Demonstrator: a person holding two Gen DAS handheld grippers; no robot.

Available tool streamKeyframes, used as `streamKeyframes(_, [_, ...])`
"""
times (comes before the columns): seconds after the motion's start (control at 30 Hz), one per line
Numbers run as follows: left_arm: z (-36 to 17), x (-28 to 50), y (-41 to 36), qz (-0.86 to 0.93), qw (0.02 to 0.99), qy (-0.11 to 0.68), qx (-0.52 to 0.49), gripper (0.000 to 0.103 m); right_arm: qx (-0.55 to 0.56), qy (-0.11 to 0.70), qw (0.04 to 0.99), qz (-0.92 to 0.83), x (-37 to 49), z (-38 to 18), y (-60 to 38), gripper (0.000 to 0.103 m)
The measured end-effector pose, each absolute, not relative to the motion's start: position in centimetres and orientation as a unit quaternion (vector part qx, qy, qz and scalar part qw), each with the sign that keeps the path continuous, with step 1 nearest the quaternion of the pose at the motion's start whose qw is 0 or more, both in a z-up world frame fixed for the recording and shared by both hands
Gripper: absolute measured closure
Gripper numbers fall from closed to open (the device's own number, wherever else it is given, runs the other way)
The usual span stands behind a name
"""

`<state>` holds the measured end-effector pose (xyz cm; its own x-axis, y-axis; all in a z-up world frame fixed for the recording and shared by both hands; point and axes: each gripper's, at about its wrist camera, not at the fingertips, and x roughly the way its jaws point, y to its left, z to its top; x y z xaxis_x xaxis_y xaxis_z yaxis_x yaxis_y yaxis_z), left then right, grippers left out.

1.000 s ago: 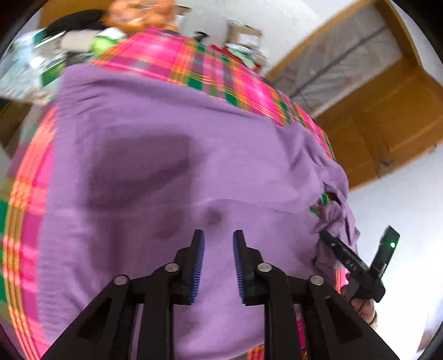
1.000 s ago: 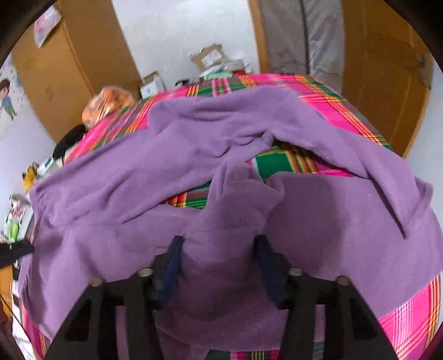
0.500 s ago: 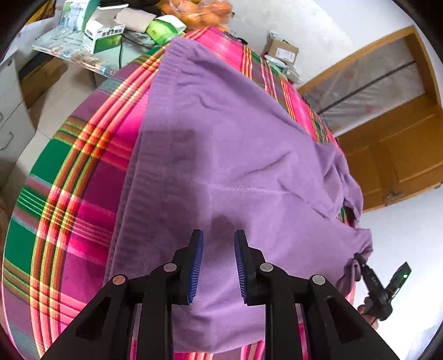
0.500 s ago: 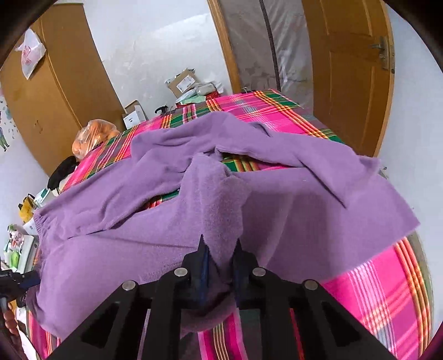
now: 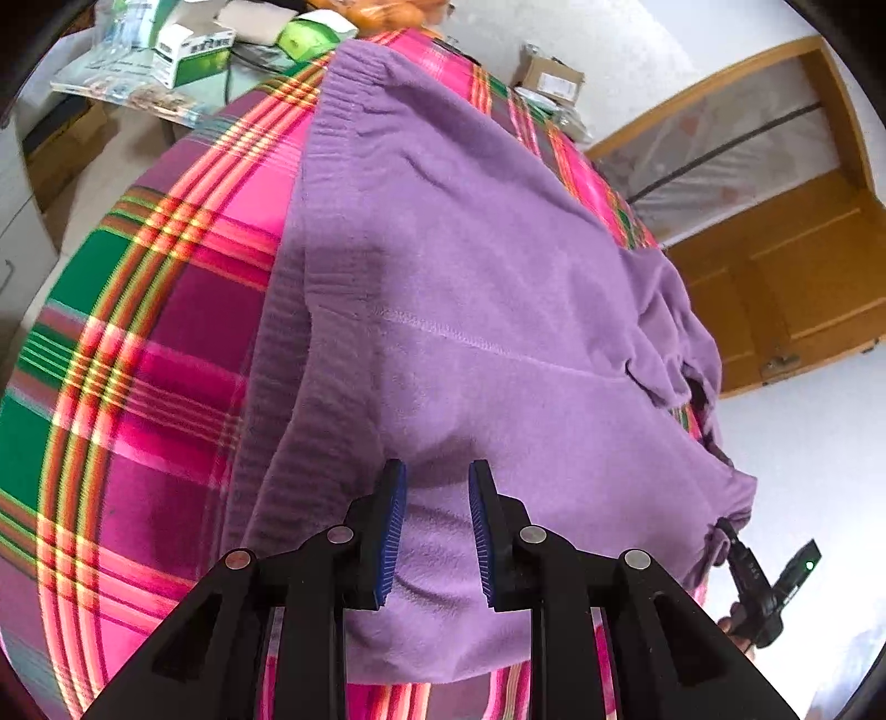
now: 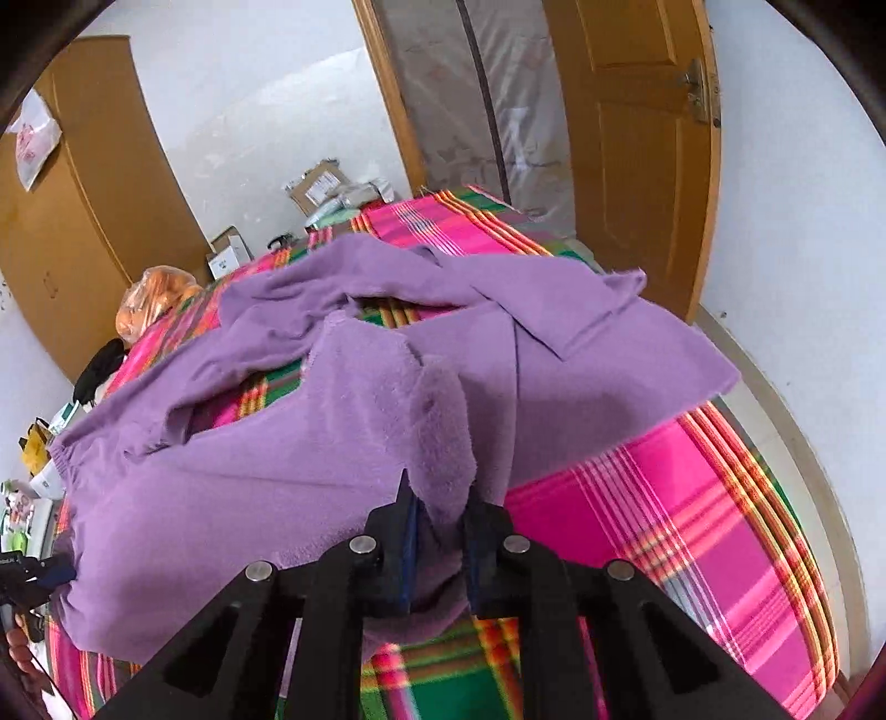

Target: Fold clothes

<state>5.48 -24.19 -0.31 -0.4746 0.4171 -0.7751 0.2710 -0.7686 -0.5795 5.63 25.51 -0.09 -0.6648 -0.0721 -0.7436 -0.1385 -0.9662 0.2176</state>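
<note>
A purple fleece garment (image 5: 470, 288) lies spread over the plaid bed cover (image 5: 155, 354), its ribbed hem toward the left. My left gripper (image 5: 437, 471) hovers open over the garment's near part, with fabric showing through the gap between its blue pads (image 5: 390, 531). In the right wrist view my right gripper (image 6: 440, 501) is shut on a raised fold of the purple garment (image 6: 232, 482), lifting it into a soft ridge. The left wrist view shows the right gripper (image 5: 731, 540) at the garment's far right corner. At the left edge of the right wrist view, the left gripper (image 6: 27, 570) is partly visible.
A wooden door (image 6: 637, 166) and a covered doorway stand beyond the bed. A wardrobe (image 6: 83, 221), cardboard boxes (image 6: 318, 188) and an orange bag (image 6: 155, 299) are at the bed's far side. A desk with boxes (image 5: 183, 50) sits past the bed's left edge.
My right gripper went from open around a fold to shut on it and pulled it up and toward me. My left gripper drew back toward the garment's near edge and stayed open.
</note>
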Motion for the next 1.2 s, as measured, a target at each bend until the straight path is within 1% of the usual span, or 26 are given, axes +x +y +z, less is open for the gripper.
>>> streamKeyframes(0.1, [-0.3, 5.9, -24.5, 0.79, 0.043, -0.344, -0.506, 0.079, -0.419, 0.136, 0.021, 0.897, 5.5, -1.0, 25.7, 0.089])
streamKeyframes(0.17, [-0.2, 6.3, -24.9, 0.791, 0.039, -0.35, -0.501, 0.079, -0.41, 0.125, 0.027, 0.903, 5.7, -0.7, 25.2, 0.089])
streamKeyframes(0.23, [-0.1, 6.4, -25.1, 0.792, 0.036, -0.353, -0.497, 0.079, -0.41, 0.101, 0.022, 0.906, 5.9, -0.2, 24.6, 0.089])
streamKeyframes(0.27, [-0.1, 6.5, -25.2, 0.792, 0.034, -0.353, -0.497, 0.079, -0.43, 0.069, 0.01, 0.9, 5.6, -0.3, 23.9, 0.088])
streamKeyframes(0.3, [-0.2, 6.6, -25.4, 0.792, 0.034, -0.355, -0.497, 0.079, -0.448, 0.037, 0.0, 0.893, 5.4, -0.4, 23.2, 0.086])
streamKeyframes(0.37, [-0.3, 6.6, -25.6, 0.791, 0.034, -0.359, -0.495, 0.079, -0.442, 0.001, 0.021, 0.897, 5.6, 0.0, 22.6, 0.08])
streamKeyframes(0.4, [-0.3, 6.5, -25.6, 0.791, 0.033, -0.362, -0.493, 0.079, -0.433, 0.0, 0.029, 0.901, 5.9, 0.5, 22.6, 0.078])
streamKeyframes(0.5, [-0.4, 6.5, -25.7, 0.79, 0.036, -0.362, -0.493, 0.079, -0.386, 0.038, 0.039, 0.921, 6.7, 2.5, 23.1, 0.073])
streamKeyframes(0.53, [-0.4, 6.5, -25.7, 0.79, 0.036, -0.361, -0.494, 0.079, -0.373, 0.046, 0.038, 0.926, 6.8, 3.2, 23.0, 0.072])
streamKeyframes(0.57, [-0.5, 6.5, -25.7, 0.79, 0.037, -0.36, -0.494, 0.079, -0.361, 0.046, 0.039, 0.931, 6.8, 3.8, 22.8, 0.072])
streamKeyframes(0.63, [-0.4, 6.5, -25.9, 0.791, 0.037, -0.36, -0.493, 0.079, -0.323, 0.034, 0.06, 0.944, 6.9, 5.2, 22.1, 0.066])
streamKeyframes(0.67, [-0.3, 6.6, -26.0, 0.793, 0.035, -0.36, -0.491, 0.079, -0.318, 0.039, 0.052, 0.946, 6.8, 5.5, 21.7, 0.059])
streamKeyframes(0.7, [-0.3, 6.6, -26.2, 0.794, 0.033, -0.36, -0.488, 0.079, -0.33, 0.046, 0.018, 0.943, 5.9, 5.4, 21.0, 0.055])
streamKeyframes(0.77, [-0.4, 6.6, -26.5, 0.793, 0.033, -0.364, -0.487, 0.079, -0.354, 0.058, -0.048, 0.932, 4.3, 5.0, 19.4, 0.055])
streamKeyframes(0.87, [-0.7, 6.6, -26.9, 0.79, 0.039, -0.371, -0.487, 0.079, -0.409, 0.004, -0.098, 0.907, 1.2, 2.6, 14.9, 0.055])
streamKeyframes(1.03, [-0.7, 6.7, -27.5, 0.788, 0.047, -0.379, -0.483, 0.079, -0.453, -0.05, -0.146, 0.878, -3.2, -0.6, 9.5, 0.055])
streamKeyframes(1.13, [-0.6, 6.7, -27.9, 0.788, 0.046, -0.382, -0.481, 0.079, -0.474, -0.053, -0.182, 0.86, -5.3, -2.0, 7.6, 0.055])
streamKeyframes(1.2, [-0.4, 6.6, -28.3, 0.79, 0.043, -0.382, -0.478, 0.079, -0.473, -0.074, -0.194, 0.856, -6.1, -2.5, 6.3, 0.05])
